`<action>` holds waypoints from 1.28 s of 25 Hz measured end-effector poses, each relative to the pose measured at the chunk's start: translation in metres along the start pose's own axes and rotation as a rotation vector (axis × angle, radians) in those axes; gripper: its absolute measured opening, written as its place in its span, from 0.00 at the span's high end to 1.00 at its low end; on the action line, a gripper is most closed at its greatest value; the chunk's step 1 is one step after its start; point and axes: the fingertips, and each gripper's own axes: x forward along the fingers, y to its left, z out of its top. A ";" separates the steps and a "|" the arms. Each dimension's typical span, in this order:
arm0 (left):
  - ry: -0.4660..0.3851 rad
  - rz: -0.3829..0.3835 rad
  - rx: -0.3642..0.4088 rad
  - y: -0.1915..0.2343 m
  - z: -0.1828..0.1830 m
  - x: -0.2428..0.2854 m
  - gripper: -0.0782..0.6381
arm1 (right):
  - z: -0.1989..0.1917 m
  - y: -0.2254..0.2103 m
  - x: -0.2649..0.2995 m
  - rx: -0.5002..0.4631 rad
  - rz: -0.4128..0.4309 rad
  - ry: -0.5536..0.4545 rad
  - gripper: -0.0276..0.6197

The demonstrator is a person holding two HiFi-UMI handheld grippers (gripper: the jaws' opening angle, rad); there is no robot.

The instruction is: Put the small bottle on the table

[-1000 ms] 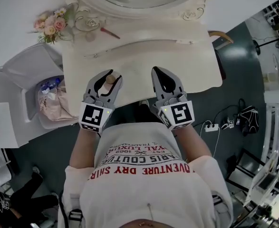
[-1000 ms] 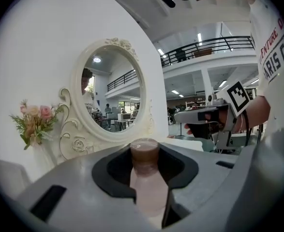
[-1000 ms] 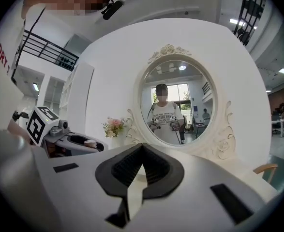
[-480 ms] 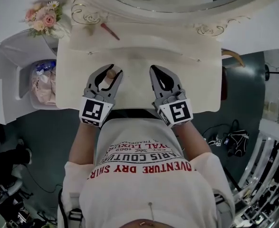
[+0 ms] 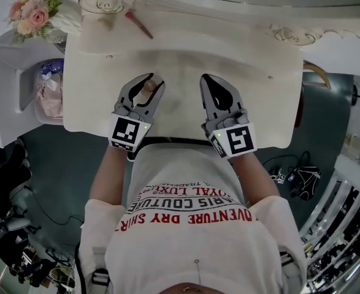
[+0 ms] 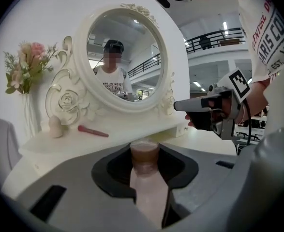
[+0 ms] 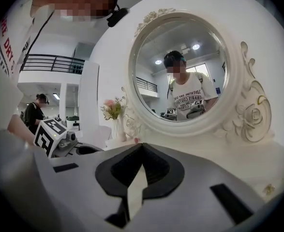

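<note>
The small bottle (image 6: 148, 190) has a pale pink body and a brownish cap (image 5: 146, 89). My left gripper (image 5: 150, 80) is shut on it, pads pressing its sides, and holds it above the near part of the cream dressing table (image 5: 186, 54). In the left gripper view the bottle stands upright between the jaws, cap pointing toward the mirror (image 6: 125, 52). My right gripper (image 5: 209, 78) hovers beside it on the right, shut, with nothing between its fingers (image 7: 141, 146). The two grippers are level and a hand's width apart.
A red makeup brush (image 5: 138, 24) lies on the raised back shelf, near a beige sponge (image 6: 55, 127). Pink flowers (image 5: 31, 14) stand at the far left corner. A white bin (image 5: 49, 90) with bags sits left of the table. Cables lie on the floor at right.
Both grippers have moved forward, farther over the tabletop. The left one keeps its hold on the bottle; the right one stays shut.
</note>
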 end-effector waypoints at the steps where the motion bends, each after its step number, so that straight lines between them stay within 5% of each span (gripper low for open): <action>1: 0.008 -0.002 -0.004 0.000 -0.005 0.005 0.70 | -0.003 -0.002 0.001 0.002 0.000 0.002 0.96; 25: 0.030 -0.017 0.036 -0.004 -0.038 0.035 0.70 | -0.048 -0.011 0.006 -0.001 0.003 0.085 0.96; 32: 0.015 -0.033 -0.004 -0.005 -0.033 0.032 0.66 | -0.049 0.000 -0.009 0.006 -0.031 0.096 0.96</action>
